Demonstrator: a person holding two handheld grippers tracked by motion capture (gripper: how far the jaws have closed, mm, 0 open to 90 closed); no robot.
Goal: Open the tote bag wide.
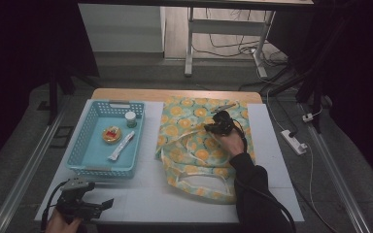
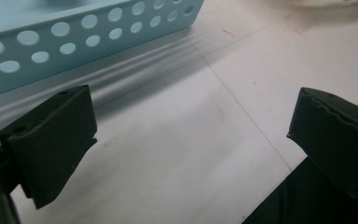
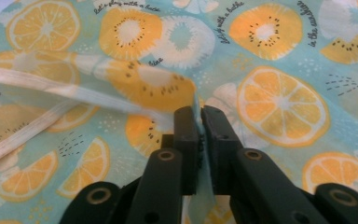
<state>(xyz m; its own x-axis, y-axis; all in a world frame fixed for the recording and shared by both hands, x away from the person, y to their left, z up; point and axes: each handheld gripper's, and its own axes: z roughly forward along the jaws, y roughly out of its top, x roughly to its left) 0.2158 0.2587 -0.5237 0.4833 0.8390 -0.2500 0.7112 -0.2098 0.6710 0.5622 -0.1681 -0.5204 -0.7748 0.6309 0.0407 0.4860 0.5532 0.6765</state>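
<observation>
Covering white table (image 1: 141,194): fruit-print bag (image 1: 194,145)

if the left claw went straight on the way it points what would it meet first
Most likely the white table top, since the left claw tilts down at it with open jaws. If it skimmed along level instead, the blue basket wall lies ahead to one side; depth is hard to judge.
</observation>
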